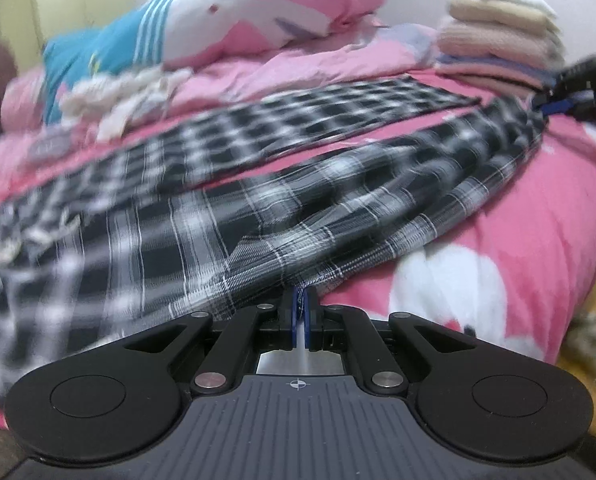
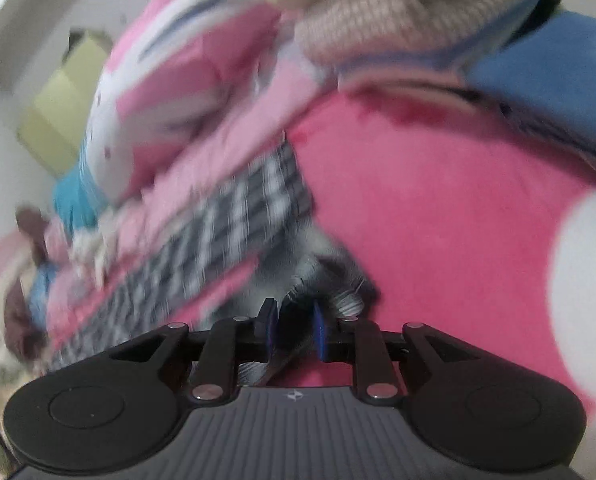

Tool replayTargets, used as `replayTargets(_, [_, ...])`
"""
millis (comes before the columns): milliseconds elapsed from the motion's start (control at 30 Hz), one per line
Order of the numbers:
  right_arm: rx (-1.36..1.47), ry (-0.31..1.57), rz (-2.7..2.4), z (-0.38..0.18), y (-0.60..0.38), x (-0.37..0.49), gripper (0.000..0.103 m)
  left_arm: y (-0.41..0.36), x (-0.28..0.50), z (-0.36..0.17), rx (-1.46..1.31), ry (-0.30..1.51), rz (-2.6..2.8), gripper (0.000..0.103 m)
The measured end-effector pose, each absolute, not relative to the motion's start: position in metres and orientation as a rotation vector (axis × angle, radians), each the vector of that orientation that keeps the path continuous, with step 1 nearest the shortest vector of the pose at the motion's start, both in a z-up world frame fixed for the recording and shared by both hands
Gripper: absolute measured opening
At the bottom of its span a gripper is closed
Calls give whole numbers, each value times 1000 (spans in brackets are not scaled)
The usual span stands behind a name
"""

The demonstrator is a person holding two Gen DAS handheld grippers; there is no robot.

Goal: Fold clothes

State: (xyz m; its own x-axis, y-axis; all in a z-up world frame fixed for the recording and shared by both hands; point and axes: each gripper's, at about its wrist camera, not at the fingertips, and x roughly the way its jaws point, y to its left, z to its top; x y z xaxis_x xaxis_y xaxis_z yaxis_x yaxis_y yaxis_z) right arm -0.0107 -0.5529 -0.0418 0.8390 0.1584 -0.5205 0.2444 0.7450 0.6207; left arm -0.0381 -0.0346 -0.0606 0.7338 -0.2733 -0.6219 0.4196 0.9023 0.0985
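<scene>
Left wrist view shows the left claw (image 1: pixel 300 304) with its blue-padded fingers pressed together on the near edge of a black-and-white plaid garment (image 1: pixel 226 216), the cloth pinched between them. From there the plaid garment stretches away across a bed covered in a pink bedspread (image 1: pixel 538 216) with white patches, and it runs up and to the right, where its far end meets the right claw (image 1: pixel 554 106), seen small and blurred at the frame's right edge. A second band of the same checked cloth lies flatter behind the lifted part. Beyond it sits a rumpled pink, white and teal quilt (image 1: pixel 234 20), with a cream crumpled garment (image 1: pixel 114 100) in front of it on the left. At the far right of the bed stands a stack of folded knitwear (image 1: pixel 498 28) in cream and beige tones, well apart from the left claw. Right wrist view is heavily blurred: the right claw (image 2: pixel 294 328) has its blue pads standing somewhat apart with bunched grey plaid fabric (image 2: pixel 234 232) caught between them, so it grips the garment's end. The pink bedspread (image 2: pixel 438 208) fills the middle of that frame, the folded knitwear (image 2: pixel 398 12) sits near the top, and a blue folded piece (image 2: pixel 546 72) lies just beside it.
</scene>
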Motion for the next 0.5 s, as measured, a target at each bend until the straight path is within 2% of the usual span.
replayTargets(333, [1035, 540, -46, -71, -562, -63, 24, -30, -33, -62, 191, 658, -384, 3])
replayTargets(400, [1080, 542, -45, -78, -562, -71, 31, -29, -33, -62, 190, 658, -384, 3])
replayTargets(433, [1090, 545, -52, -80, -561, -70, 38, -29, -32, -62, 189, 658, -385, 3])
replayTargets(500, [1095, 543, -69, -83, -560, -63, 38, -29, -33, -62, 190, 656, -385, 3])
